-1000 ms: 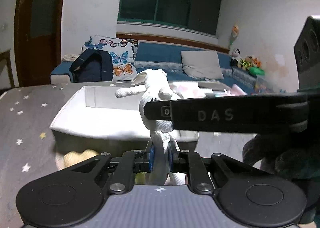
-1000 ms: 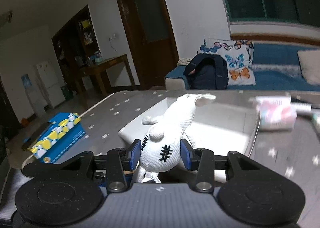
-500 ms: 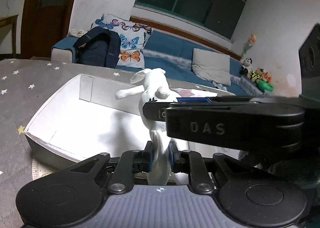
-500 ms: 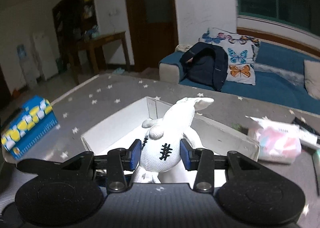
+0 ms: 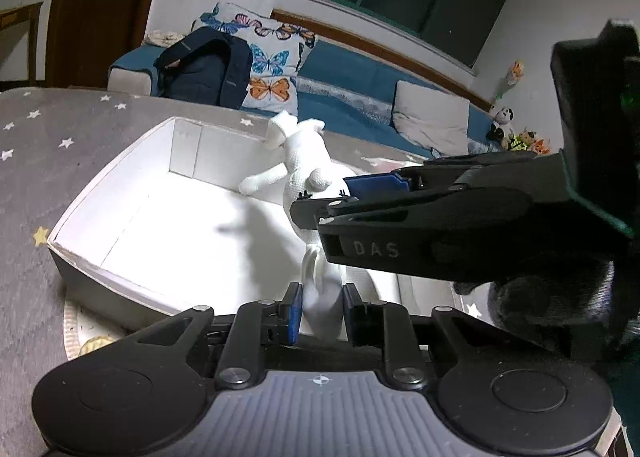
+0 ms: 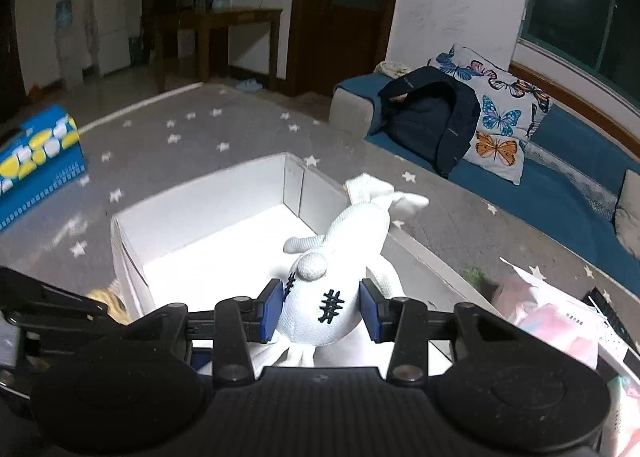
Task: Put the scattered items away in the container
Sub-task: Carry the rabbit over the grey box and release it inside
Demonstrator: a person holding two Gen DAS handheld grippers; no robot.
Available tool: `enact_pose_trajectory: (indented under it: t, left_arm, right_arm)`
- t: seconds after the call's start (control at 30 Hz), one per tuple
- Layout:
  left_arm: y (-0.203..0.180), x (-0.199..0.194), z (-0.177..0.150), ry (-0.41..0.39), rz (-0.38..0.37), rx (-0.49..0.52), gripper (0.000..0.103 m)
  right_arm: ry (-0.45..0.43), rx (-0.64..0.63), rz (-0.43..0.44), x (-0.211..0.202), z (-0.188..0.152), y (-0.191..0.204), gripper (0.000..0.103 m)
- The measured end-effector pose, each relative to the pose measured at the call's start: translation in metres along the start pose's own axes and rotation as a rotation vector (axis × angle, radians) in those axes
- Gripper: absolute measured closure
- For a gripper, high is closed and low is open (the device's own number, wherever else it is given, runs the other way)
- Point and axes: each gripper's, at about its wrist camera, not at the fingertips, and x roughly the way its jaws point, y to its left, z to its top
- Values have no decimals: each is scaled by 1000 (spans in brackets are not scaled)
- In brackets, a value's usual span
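A white knitted plush rabbit (image 5: 304, 173) with black stitch marks hangs over the open white box (image 5: 120, 173). My left gripper (image 5: 319, 313) is shut on the rabbit's leg. My right gripper (image 6: 320, 311) is shut on the rabbit's body (image 6: 332, 297), and its black body crosses the left wrist view on the right. The box (image 6: 200, 213) is empty inside and sits on a grey star-patterned table (image 6: 180, 137). The rabbit's ears point to the box's far wall.
A yellow plush item (image 5: 94, 345) lies by the box's near corner. A blue and yellow carton (image 6: 36, 161) lies far left on the table. A pink packet (image 6: 556, 317) and papers lie to the right. A blue sofa with a dark backpack (image 6: 432, 121) stands behind.
Both grippers have carried the rabbit forward and up over the box, tilting down so the box interior shows. The left gripper's fingers have spread slightly around the leg.
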Motion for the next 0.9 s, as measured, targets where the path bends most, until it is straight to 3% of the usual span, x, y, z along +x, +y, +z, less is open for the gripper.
enact_pose_trajectory:
  t: [0.3,0.37,0.9]
  left_arm:
    - [3,-16,-3,-18,7,18,79]
    - [4,-21,-3,-29,15,23,79]
    - [-2,-54,-29,-56,46,74,79]
  right_arm:
    - [44,13,-44,12,-12,-4,57]
    - [30,46,-44,7,-14,-7,49]
    - [-119,180,-43,-66,-46,3,46]
